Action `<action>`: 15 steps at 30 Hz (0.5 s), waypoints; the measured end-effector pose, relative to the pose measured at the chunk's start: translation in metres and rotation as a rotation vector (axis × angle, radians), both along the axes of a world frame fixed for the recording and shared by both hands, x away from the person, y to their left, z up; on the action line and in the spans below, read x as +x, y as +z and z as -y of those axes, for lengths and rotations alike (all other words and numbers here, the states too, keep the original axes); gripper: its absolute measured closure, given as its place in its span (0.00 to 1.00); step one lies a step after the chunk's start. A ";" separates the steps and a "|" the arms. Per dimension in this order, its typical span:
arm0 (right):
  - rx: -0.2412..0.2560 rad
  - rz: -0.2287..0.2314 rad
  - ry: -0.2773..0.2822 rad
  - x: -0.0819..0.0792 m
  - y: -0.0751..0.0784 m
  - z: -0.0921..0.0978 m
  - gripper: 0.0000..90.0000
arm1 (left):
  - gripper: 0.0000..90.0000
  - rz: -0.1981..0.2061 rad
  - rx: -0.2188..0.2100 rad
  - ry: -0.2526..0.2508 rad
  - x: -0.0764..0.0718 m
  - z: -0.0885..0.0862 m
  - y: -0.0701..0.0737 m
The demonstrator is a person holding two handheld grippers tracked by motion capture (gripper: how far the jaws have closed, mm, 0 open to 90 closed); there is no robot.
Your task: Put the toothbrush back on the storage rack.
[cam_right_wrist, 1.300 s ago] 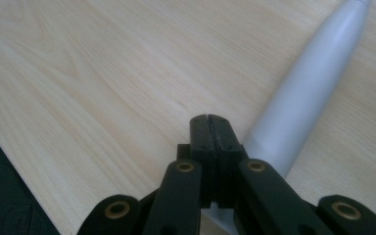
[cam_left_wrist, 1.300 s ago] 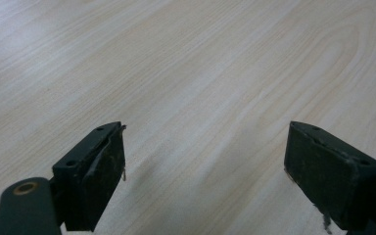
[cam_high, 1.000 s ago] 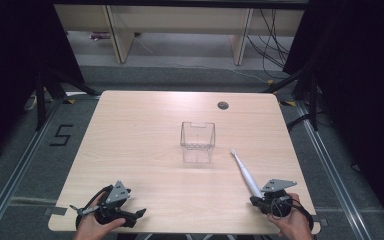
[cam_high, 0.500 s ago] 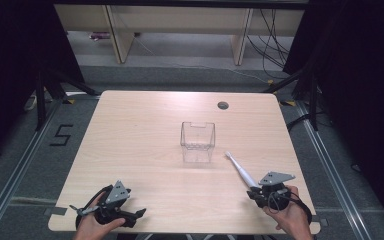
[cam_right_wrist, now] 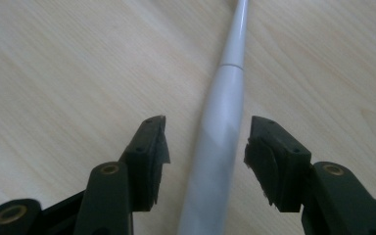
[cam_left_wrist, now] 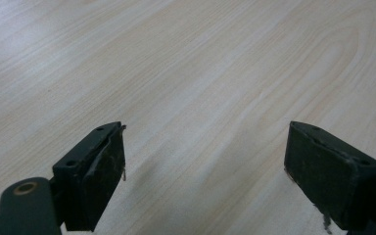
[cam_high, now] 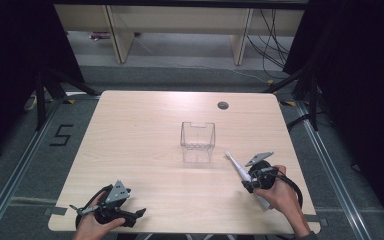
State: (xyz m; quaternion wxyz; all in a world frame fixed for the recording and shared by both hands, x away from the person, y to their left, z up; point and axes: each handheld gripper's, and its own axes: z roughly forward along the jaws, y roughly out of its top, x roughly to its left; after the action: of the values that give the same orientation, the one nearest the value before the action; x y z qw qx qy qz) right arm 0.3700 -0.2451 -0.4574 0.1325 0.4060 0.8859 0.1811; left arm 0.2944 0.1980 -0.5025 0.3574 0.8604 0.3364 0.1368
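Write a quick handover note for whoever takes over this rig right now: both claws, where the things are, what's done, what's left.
Left claw: open, idle over bare table at the near left corner.
Right claw: open, jaws on either side of the white toothbrush, with gaps on both sides.
Toothbrush lies on the table, head pointing toward the clear plastic box, which stands mid-table and looks empty.
Done: nothing in the box.
Left, probably: close on the toothbrush, lift it, place it in the box.

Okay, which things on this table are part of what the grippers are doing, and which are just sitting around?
In the job:
right gripper, jaws open either side of the white toothbrush
clear box, probably its target

Lying about:
left gripper, open over bare table
round grommet hole near the far edge
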 end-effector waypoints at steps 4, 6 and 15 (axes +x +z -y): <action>-0.038 -0.039 -0.004 0.014 -0.004 0.000 0.55 | 0.16 -0.001 -0.004 0.000 0.000 0.000 0.000; -0.033 -0.041 -0.002 0.017 -0.005 0.001 0.55 | 0.16 -0.004 0.004 -0.011 0.000 -0.001 0.001; -0.054 -0.109 0.002 0.029 -0.009 -0.003 0.59 | 0.16 0.001 0.000 -0.001 0.000 0.000 0.000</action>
State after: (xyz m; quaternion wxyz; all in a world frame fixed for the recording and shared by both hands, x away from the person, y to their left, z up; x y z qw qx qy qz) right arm 0.3988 -0.2418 -0.4669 0.0946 0.4107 0.8968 0.1348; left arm 0.2945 0.1980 -0.5023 0.3578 0.8605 0.3357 0.1368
